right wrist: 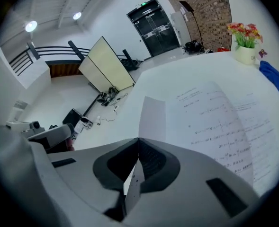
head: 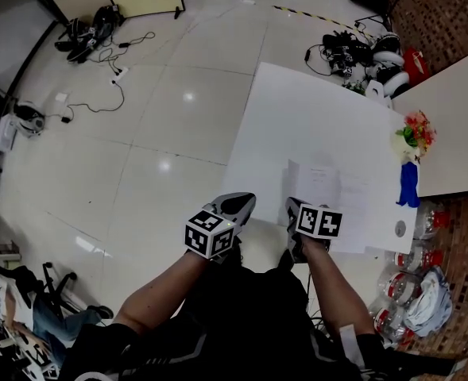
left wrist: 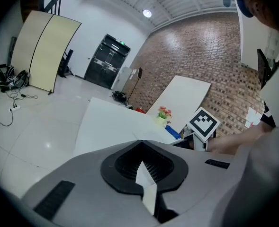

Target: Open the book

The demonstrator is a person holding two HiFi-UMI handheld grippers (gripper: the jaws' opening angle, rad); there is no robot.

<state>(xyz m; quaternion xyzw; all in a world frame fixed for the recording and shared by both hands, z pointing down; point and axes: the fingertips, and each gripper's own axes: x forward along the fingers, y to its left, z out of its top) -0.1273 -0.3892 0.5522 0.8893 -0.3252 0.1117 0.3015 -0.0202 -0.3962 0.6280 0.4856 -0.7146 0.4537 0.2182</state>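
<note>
The book (head: 329, 190) lies open on the white table (head: 297, 109) near its front edge. Its printed pages (right wrist: 220, 126) are spread flat, and one leaf (right wrist: 152, 119) stands up at the left side. My right gripper (head: 295, 206) hovers just in front of the book's near left corner, shut with nothing in it (right wrist: 138, 140). Off the table's front left edge, above the floor, my left gripper (head: 245, 201) is also shut and holds nothing (left wrist: 140, 142). Neither gripper touches the book.
A small pot of flowers (head: 412, 133) and a blue cloth (head: 408, 185) sit at the table's right edge. A second white table (head: 456, 125) adjoins on the right. Bottles and bags (head: 408, 292) crowd the floor at lower right, and cables (head: 98, 30) lie far left.
</note>
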